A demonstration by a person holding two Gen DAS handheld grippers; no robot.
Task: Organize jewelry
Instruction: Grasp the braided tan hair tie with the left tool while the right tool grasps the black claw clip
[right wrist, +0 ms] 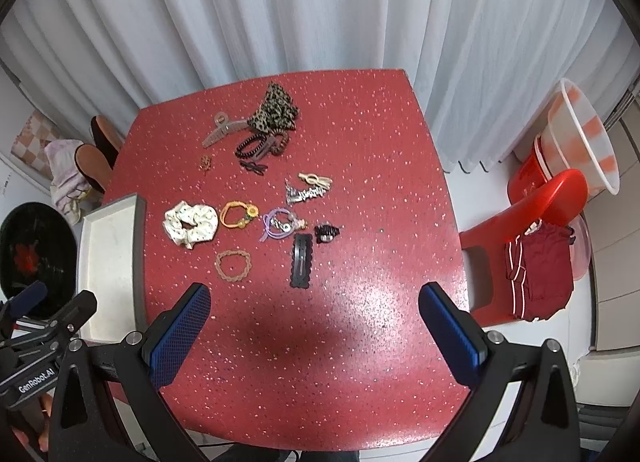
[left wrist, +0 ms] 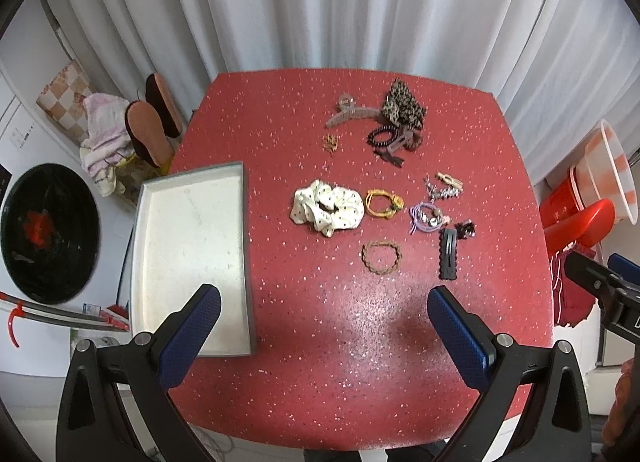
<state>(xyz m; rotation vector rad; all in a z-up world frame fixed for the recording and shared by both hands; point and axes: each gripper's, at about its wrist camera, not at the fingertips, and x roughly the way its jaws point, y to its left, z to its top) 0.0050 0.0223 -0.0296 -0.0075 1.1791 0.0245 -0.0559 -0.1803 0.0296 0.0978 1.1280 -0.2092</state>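
Jewelry and hair bits sit scattered on the speckled red table (left wrist: 360,342): a white dotted fabric scrunchie (left wrist: 328,208), a braided brown band (left wrist: 381,256), a scalloped black snap clip (left wrist: 449,255) and a leopard-print scrunchie (left wrist: 402,108), all right of the flat grey metal tray (left wrist: 192,262). "GenRobot.AI" is printed on the left gripper (left wrist: 324,326) body in the right wrist view. Both it and the right gripper (right wrist: 314,320) hover with blue textured fingers (right wrist: 180,336) wide apart, holding nothing.
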